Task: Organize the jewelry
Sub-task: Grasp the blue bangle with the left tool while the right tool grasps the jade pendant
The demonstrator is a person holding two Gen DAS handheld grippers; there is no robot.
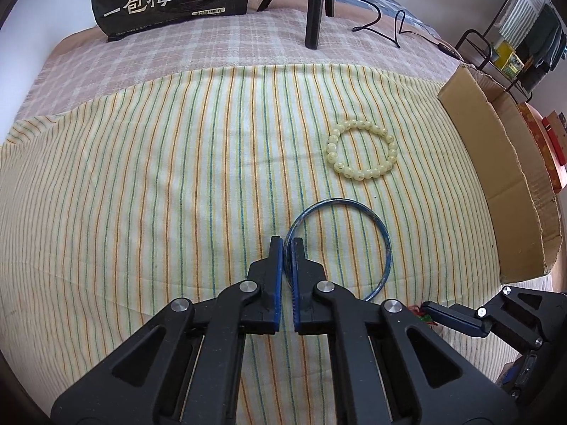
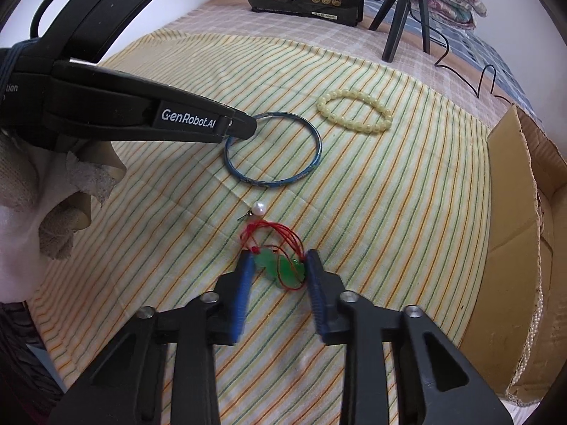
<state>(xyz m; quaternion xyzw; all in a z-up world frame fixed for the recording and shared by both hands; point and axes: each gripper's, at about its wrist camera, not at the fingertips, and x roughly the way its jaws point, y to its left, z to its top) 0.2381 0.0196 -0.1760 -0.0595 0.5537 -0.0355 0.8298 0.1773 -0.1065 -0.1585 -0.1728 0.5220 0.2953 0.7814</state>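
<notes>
Now we count four loose pieces on the striped cloth (image 1: 141, 184): one thin blue bangle (image 1: 384, 233), one pale yellow beaded bracelet (image 1: 361, 154), one pearl earring (image 2: 259, 208) and one green pendant (image 2: 280, 269) tangled in red cord. Our left gripper (image 1: 287, 244) is pressed together, pinching the bangle's rim while the ring lies on the cloth. Our right gripper (image 2: 280, 265) brackets the pendant, its blue pads (image 2: 244, 283) beside the stone; we cannot tell whether they press it. Only the right wrist view shows pearl and pendant clearly; the cardboard box (image 2: 514, 212) sits at the right, a pearl strand along its edge.
</notes>
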